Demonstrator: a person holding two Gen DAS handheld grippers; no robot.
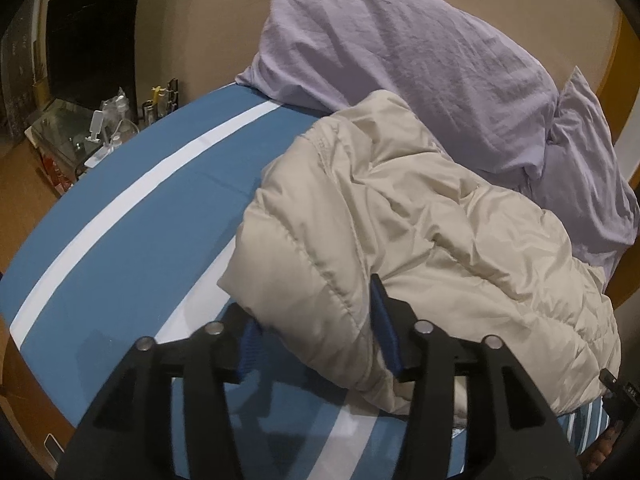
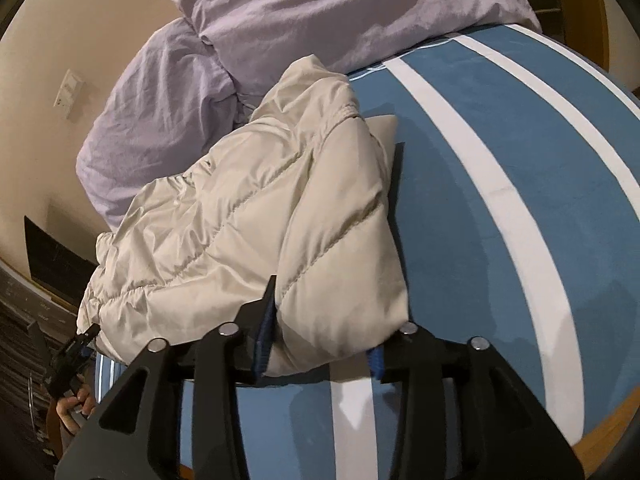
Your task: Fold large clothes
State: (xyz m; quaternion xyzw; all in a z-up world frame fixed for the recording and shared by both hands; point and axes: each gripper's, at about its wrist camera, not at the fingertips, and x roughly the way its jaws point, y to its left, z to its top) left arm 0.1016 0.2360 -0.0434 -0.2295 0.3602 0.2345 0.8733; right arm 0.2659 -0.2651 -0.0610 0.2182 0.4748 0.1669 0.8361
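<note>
Where it lies bunched on the bed, the quilted jacket (image 1: 400, 216) shows no readable label; its shell is cream, glossy and puffy, stitched in channels. Each tool, left tool (image 1: 316, 328) and right tool (image 2: 326, 332), straddles a fold of its near edge with blue pads parted; whether they pinch it cannot be told. Part of the jacket's hem is hidden behind the tools. Beneath it lies a smooth blue sheet (image 1: 132, 240) with white stripes; beyond, two crumpled lilac pillows (image 1: 400, 60). Small bottles (image 1: 116, 120) beside the bed are indistinct.
</note>
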